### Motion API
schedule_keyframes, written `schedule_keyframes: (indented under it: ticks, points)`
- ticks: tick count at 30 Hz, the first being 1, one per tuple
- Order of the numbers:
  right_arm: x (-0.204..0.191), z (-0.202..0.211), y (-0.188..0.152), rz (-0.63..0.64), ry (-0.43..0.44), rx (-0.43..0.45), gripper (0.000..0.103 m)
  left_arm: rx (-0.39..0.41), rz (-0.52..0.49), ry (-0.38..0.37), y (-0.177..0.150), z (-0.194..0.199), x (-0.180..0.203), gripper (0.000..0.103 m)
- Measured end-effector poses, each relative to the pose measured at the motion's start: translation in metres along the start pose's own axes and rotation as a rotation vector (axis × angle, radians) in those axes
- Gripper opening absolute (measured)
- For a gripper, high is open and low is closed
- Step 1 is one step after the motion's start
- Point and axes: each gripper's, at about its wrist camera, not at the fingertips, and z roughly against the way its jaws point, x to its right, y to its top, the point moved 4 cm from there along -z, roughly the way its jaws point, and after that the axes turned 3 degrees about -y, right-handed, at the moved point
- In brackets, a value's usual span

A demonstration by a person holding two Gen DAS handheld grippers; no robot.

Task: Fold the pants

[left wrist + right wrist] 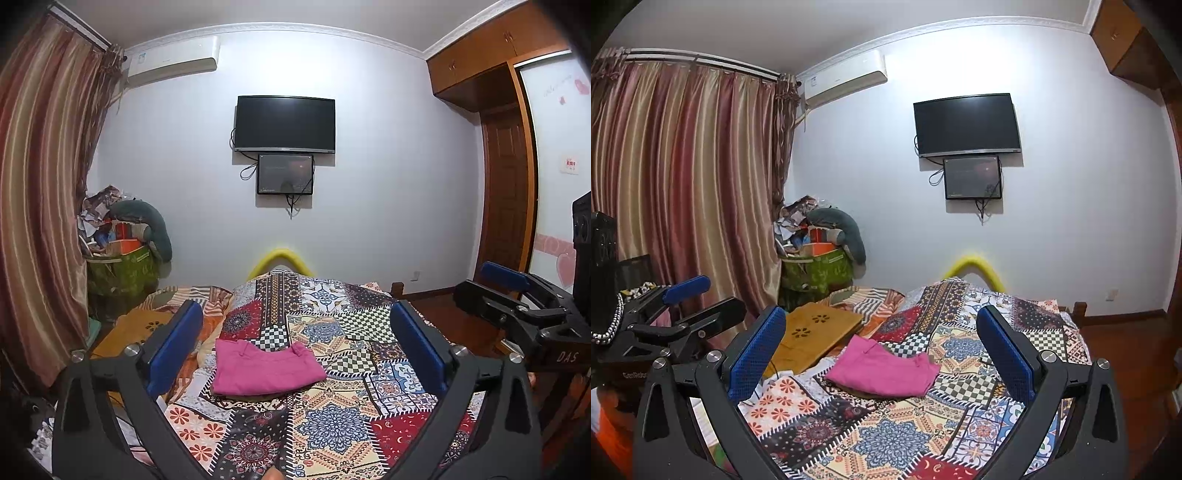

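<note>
Pink pants (266, 369) lie folded into a compact rectangle on the patchwork bedspread (332, 424). They also show in the right wrist view (886, 369). My left gripper (295, 347) is open and empty, held above the bed on the near side of the pants. My right gripper (882, 347) is open and empty, likewise raised short of the pants. The right gripper also shows at the right edge of the left wrist view (517, 295), and the left gripper at the left edge of the right wrist view (687, 306).
A yellow wooden board (816, 332) lies on the bed left of the pants. A green bag of clutter (816, 266) stands in the corner by the striped curtain (683, 184). A TV (284, 123) hangs on the far wall. A wooden wardrobe (506, 184) stands at the right.
</note>
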Motion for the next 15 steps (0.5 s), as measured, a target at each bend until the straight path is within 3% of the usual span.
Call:
schedule_keyframes:
  ticks: [15]
  points:
    - [-0.0013, -0.0010, -0.0032, 0.000, 0.004, -0.006, 0.103, 0.000, -0.014, -0.015, -0.0023, 0.0008, 0.0006, 0.102]
